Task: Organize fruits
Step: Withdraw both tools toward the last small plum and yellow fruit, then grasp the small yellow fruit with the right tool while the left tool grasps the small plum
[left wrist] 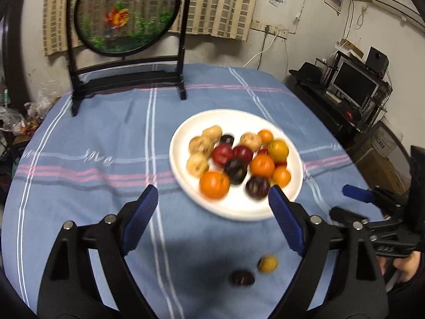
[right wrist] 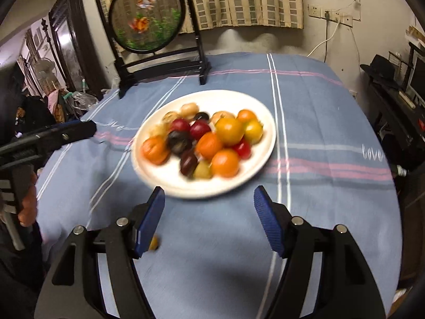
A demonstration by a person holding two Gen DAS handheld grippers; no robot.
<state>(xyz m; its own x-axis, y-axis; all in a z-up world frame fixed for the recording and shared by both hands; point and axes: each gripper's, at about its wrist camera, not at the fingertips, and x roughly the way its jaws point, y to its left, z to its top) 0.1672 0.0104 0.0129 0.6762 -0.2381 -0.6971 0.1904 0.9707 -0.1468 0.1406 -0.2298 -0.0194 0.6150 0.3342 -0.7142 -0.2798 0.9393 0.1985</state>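
On striped cloth (left wrist: 79, 138), round white plate (left wrist: 239, 210) heaped with glossy fruit (left wrist: 261, 165).

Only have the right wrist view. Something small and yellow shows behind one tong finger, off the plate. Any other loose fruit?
Observer: Yes. The left wrist view shows a small dark purple round fruit on the blue striped tablecloth, beside that small yellow round fruit.
Operator: Touching?
Observer: No, there is a narrow gap. Both lie on the near side of the white round plate.
Operator: Left tongs holding anything?
Observer: No. The left tongs are open and empty.
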